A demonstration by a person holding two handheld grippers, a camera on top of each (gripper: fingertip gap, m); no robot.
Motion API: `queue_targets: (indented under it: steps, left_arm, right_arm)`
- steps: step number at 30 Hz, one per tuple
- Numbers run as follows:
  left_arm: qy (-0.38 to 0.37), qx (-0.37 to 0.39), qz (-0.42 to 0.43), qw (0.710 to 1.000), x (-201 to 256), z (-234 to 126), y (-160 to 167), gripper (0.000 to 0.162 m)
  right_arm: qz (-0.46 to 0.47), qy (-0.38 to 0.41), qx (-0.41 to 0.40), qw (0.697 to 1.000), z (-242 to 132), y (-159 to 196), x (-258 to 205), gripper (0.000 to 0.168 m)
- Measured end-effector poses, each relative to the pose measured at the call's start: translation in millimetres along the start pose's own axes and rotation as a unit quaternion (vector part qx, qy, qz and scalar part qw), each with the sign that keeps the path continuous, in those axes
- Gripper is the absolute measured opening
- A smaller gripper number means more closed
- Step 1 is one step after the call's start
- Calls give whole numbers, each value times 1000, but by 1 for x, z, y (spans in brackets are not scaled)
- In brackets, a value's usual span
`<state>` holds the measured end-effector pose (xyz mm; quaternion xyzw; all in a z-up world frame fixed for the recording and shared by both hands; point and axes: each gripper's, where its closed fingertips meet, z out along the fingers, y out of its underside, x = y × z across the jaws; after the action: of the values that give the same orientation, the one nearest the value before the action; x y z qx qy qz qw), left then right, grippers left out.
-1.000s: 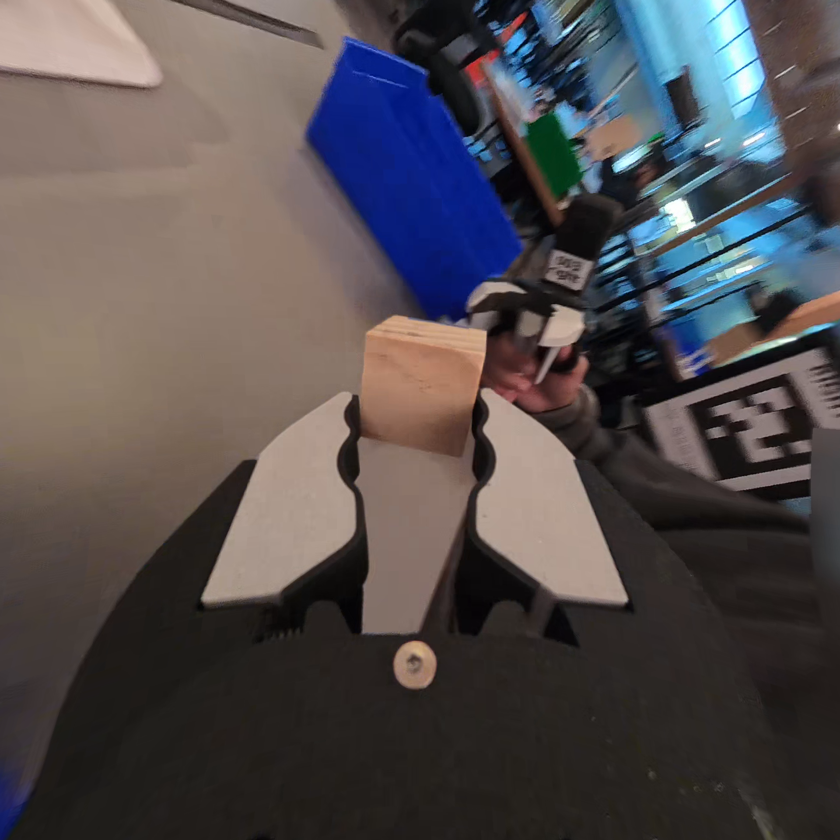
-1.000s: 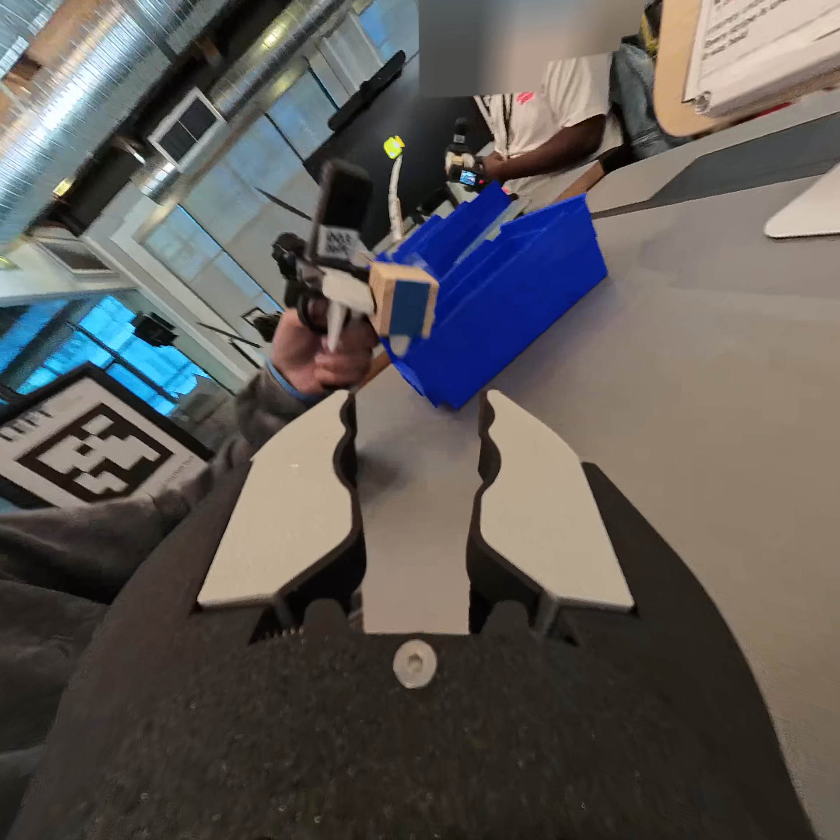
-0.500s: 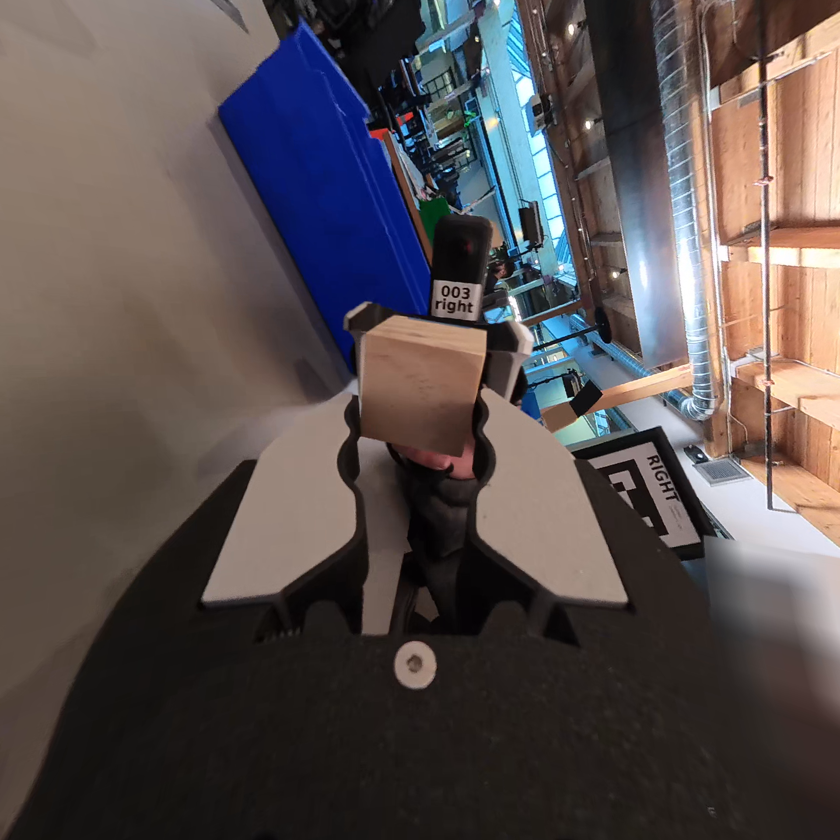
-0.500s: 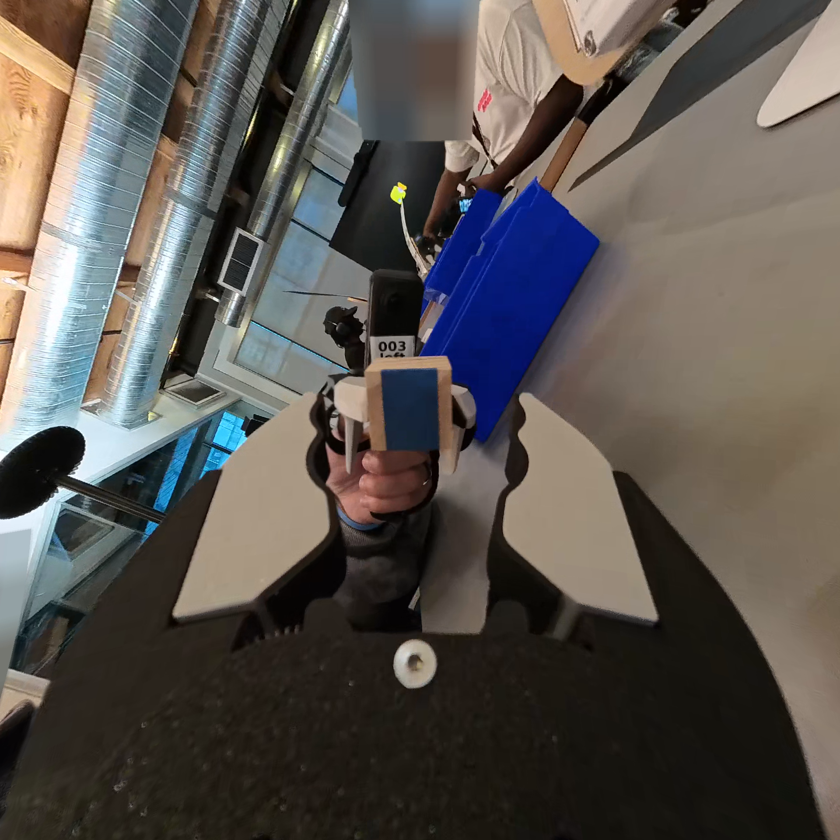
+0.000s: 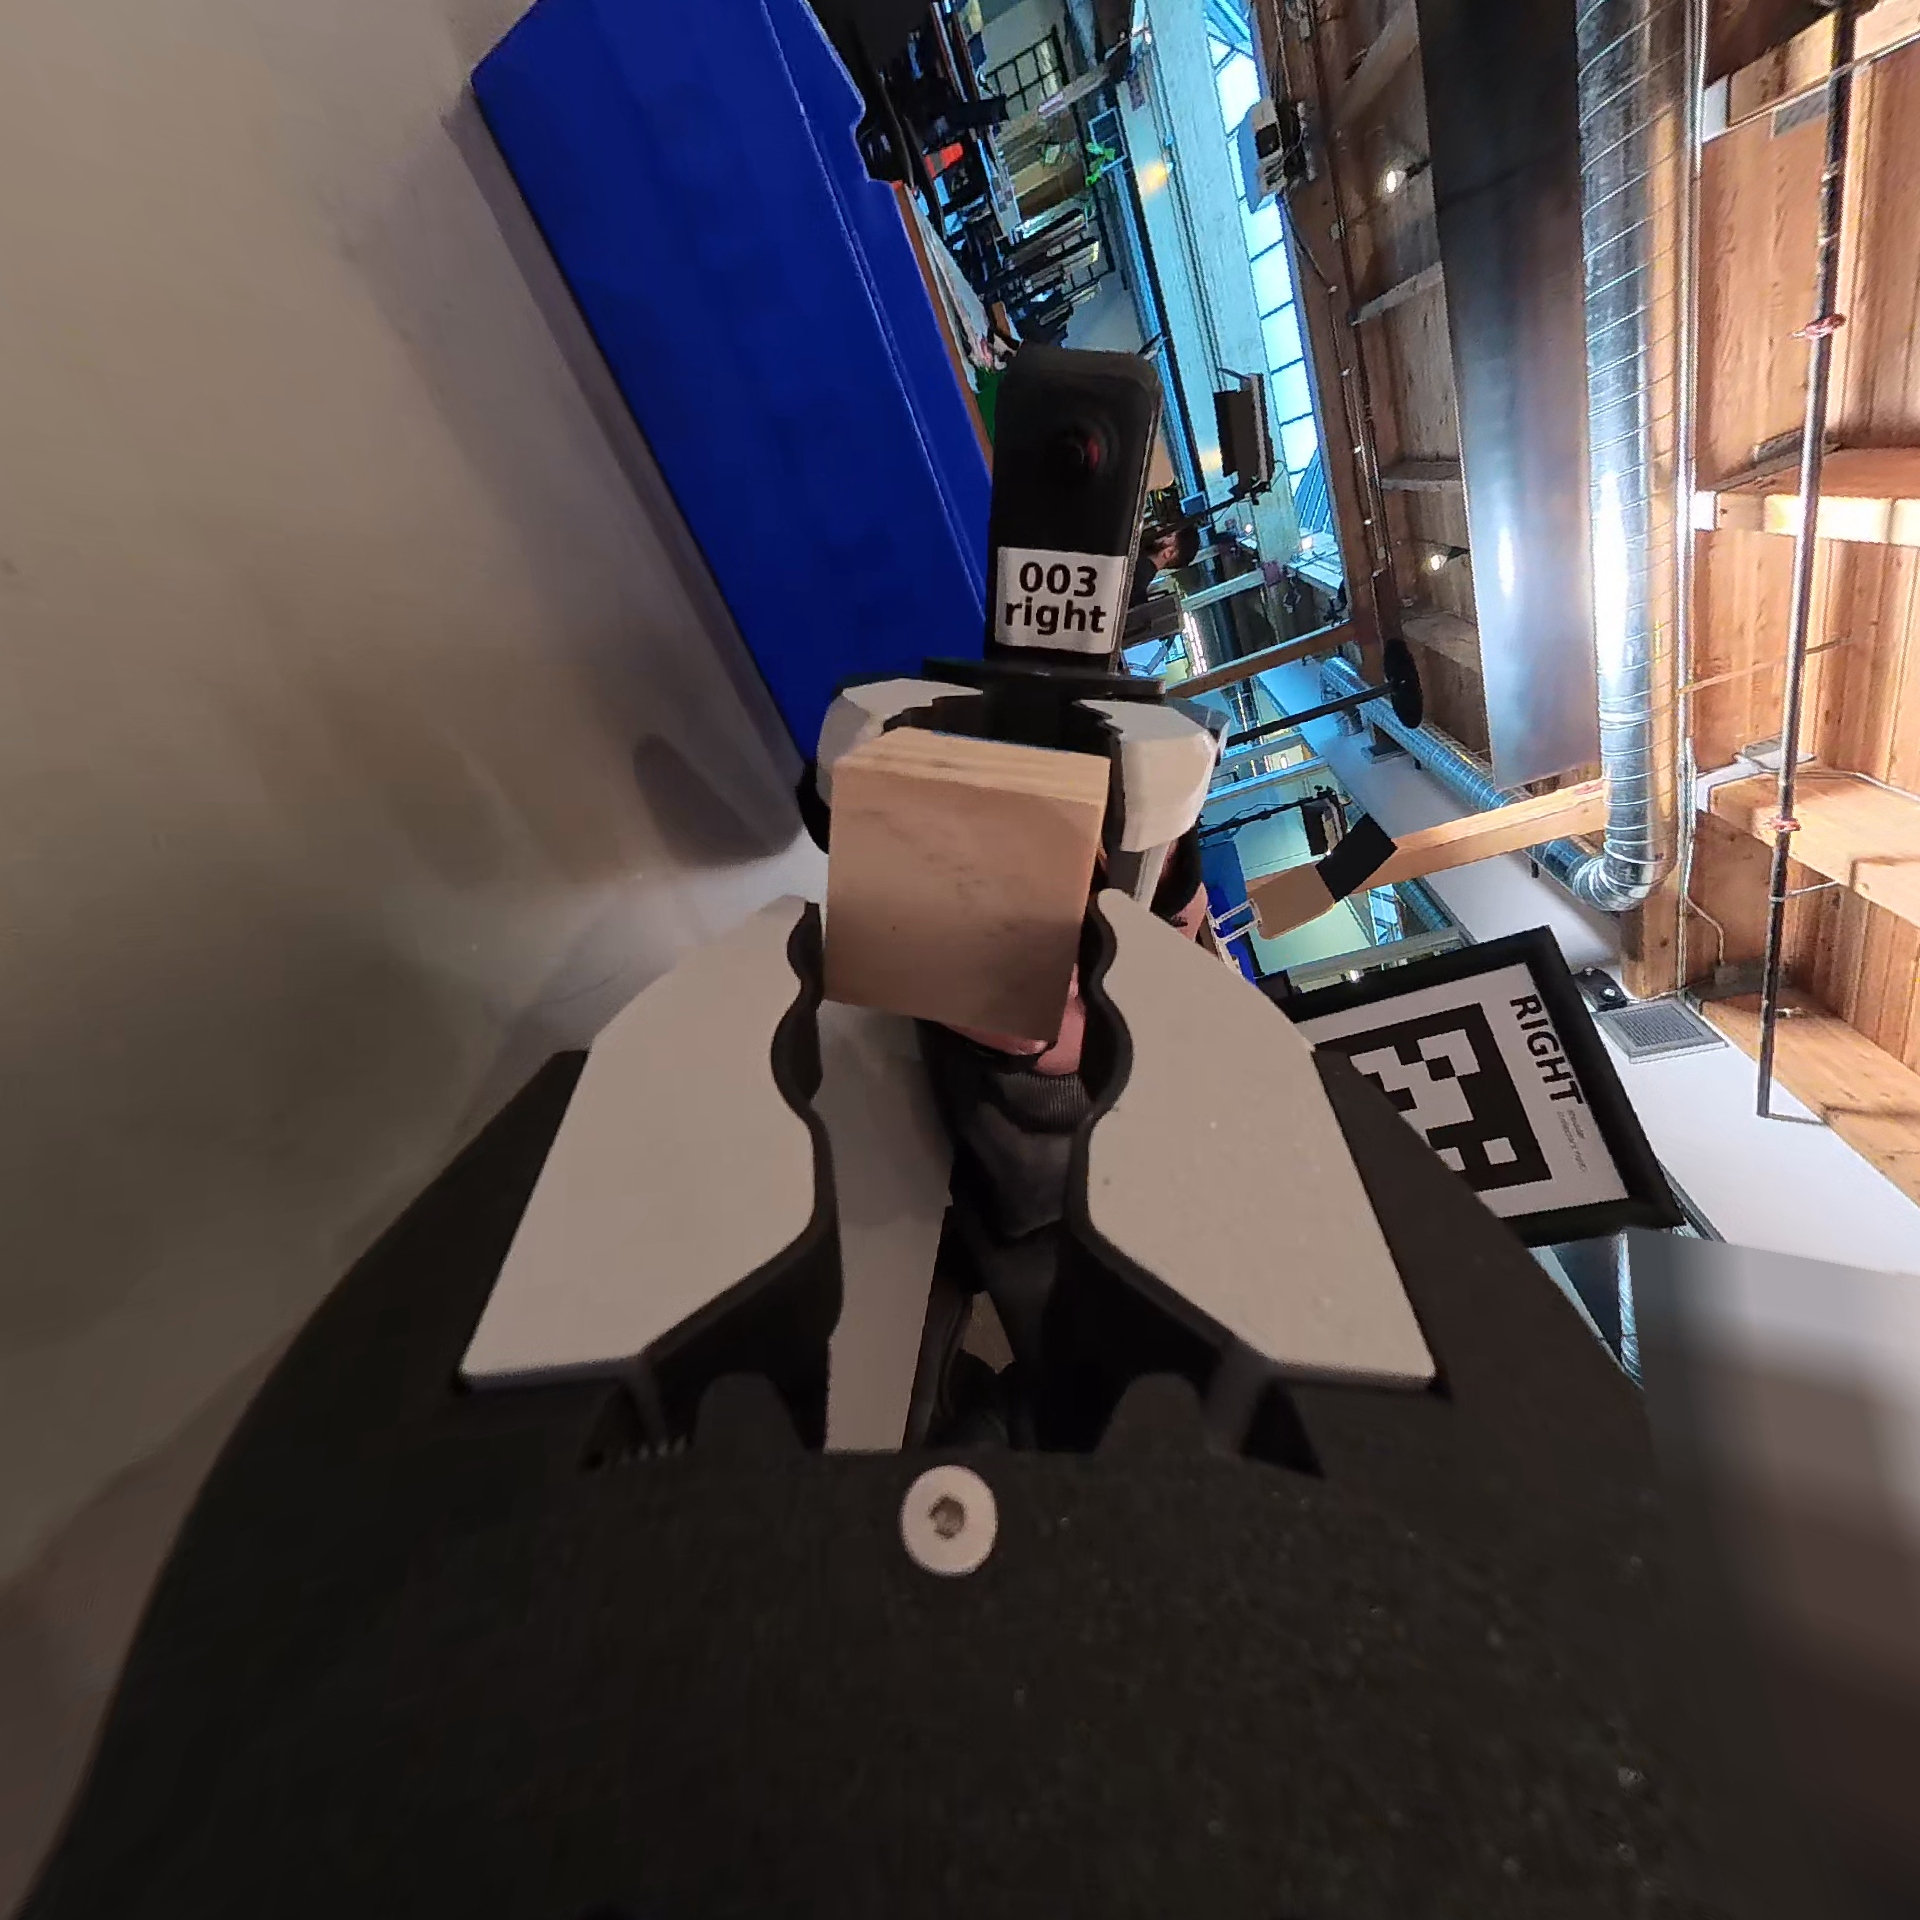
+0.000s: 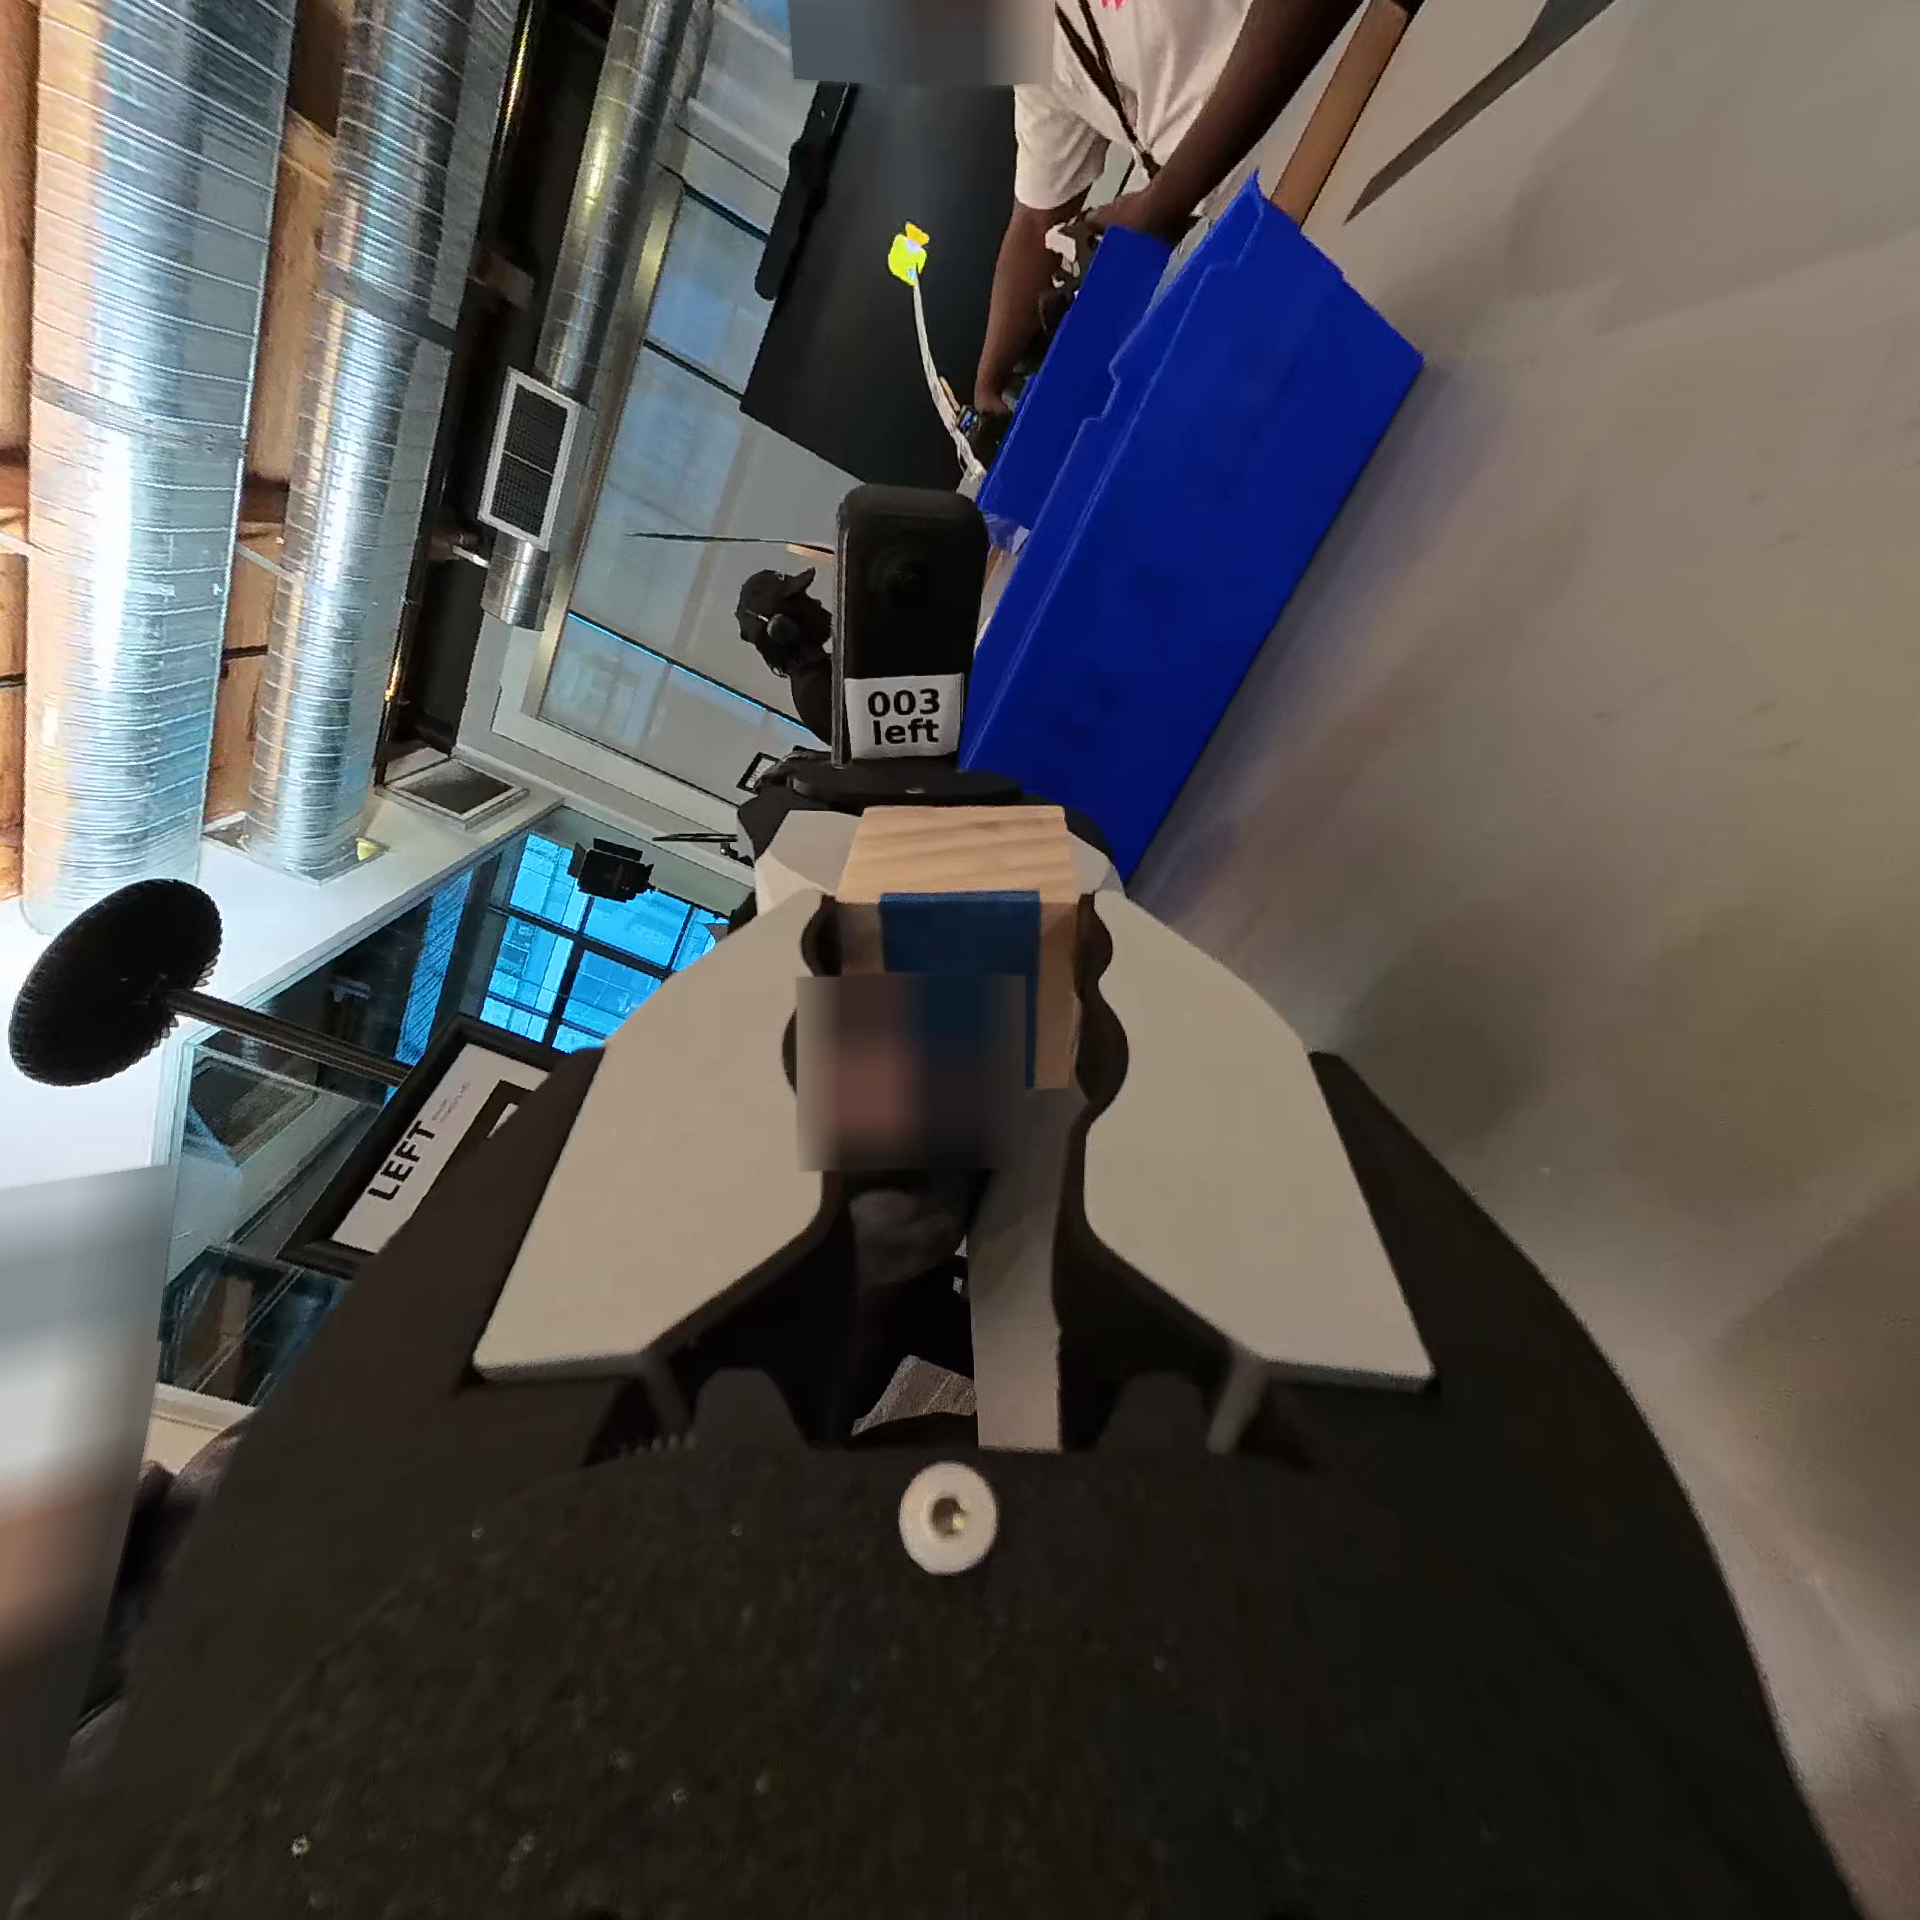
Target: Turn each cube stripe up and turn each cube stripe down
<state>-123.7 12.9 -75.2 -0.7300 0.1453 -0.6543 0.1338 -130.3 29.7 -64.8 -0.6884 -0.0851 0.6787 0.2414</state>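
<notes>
A plain wooden cube [image 5: 956,904] is held in the air between both grippers. My left gripper [image 5: 951,935] is shut on it, with a bare wood face toward its camera. My right gripper [image 6: 951,935] faces it from the opposite side, and its jaws stand closed against the cube's [image 6: 956,847] sides. The cube's blue stripe [image 6: 956,935] faces the right wrist camera; a blur patch covers its lower part. The right gripper's white fingers [image 5: 1169,779] show behind the cube in the left wrist view. Both views are rolled sideways.
A blue plastic bin [image 5: 748,364] stands on the grey table [image 5: 260,623], just beyond the grippers; it also shows in the right wrist view [image 6: 1195,520]. A person in a white shirt [image 6: 1101,104] stands behind the bin.
The right gripper opened wide, moved onto the cube held by the left gripper and closed around it. Both grippers rolled sideways and came together.
</notes>
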Motion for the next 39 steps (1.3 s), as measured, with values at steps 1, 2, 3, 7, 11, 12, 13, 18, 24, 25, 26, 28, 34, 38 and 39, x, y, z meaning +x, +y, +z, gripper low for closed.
queue_targets:
  steps: [1, 2, 3, 7, 11, 12, 13, 18, 24, 25, 26, 28, 34, 38, 39]
  left_arm:
    - [-1, 2, 2, 1000, 0, 0, 0, 46]
    - [-1, 3, 3, 1000, 0, 1, -1, 46]
    - [0, 5, 3, 1000, 1, 1, -1, 46]
    - [-3, 27, 23, 999, 9, -9, -1, 62]
    - [-18, 41, 113, 993, 22, -18, 16, 66]
    - [12, 40, 131, 990, 33, -16, 26, 66]
    - [51, 29, 143, 988, 45, -13, 40, 66]
    - [56, -37, 250, 966, 48, -9, 117, 63]
    - [62, -64, 284, 955, 59, -10, 143, 60]
    - [63, -69, 291, 952, 60, -10, 144, 60]
    - [59, -77, 297, 950, 59, -10, 146, 60]
    - [44, -79, 306, 948, 54, -9, 148, 60]
    - [53, -94, 290, 951, 53, -5, 154, 60]
    - [58, -100, 281, 953, 53, -4, 154, 60]
    - [59, -101, 278, 953, 53, -4, 154, 60]
  right_arm:
    - [0, 0, 1, 1000, 0, 0, 0, 43]
    - [0, -1, 0, 1000, -1, -1, 0, 43]
    - [-3, -1, 0, 1000, -1, -1, -1, 43]
    - [-27, 21, -1, 999, -7, -4, -4, 43]
    - [-84, 52, 3, 995, -27, -18, -25, 43]
    - [-101, 64, 4, 993, -36, -24, -33, 43]
    - [-123, 78, 8, 989, -47, -30, -43, 43]
    - [-226, 280, 40, 932, -149, -70, -60, 43]
    - [-151, 538, 63, 827, -281, -91, 6, 43]
    - [-132, 562, 53, 815, -291, -90, 22, 43]
    - [-115, 582, 40, 804, -297, -88, 36, 43]
    - [-84, 619, 3, 780, -305, -82, 64, 43]
    - [-11, 680, -67, 730, -313, -71, 114, 43]
    - [4, 698, -85, 711, -318, -68, 126, 43]
    - [9, 696, -87, 712, -318, -67, 129, 43]
